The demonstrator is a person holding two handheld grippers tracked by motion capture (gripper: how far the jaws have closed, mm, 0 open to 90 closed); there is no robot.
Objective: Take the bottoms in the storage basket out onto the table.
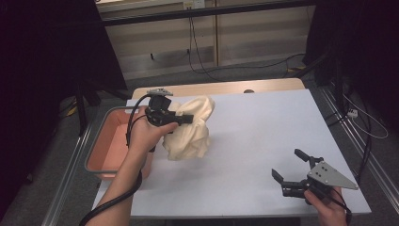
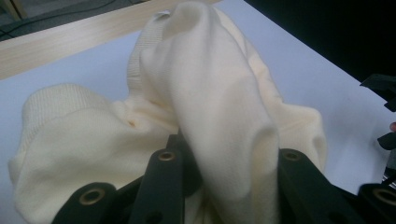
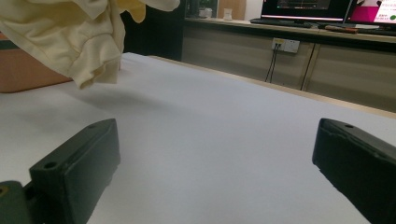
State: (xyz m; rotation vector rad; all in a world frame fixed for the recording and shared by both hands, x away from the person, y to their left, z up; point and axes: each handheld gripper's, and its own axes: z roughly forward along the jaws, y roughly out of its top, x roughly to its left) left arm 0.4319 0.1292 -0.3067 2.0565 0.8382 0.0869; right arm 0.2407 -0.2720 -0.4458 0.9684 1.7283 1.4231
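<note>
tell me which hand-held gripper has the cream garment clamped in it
The left hand-held gripper, raised beside the pink bin, is shut on the cream garment. The right hand-held gripper sits open, empty.

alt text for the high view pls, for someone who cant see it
The left gripper, jaws shut on a cream garment, holds it bunched above a white table beside a pink bin. The right gripper rests near the table's front right corner, jaws open and empty.

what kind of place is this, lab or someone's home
Most likely a lab or office workroom, not a home: a white-topped table on a metal frame, computer monitors on a long bench, and wall sockets with cables trailing over grey carpet.
</note>
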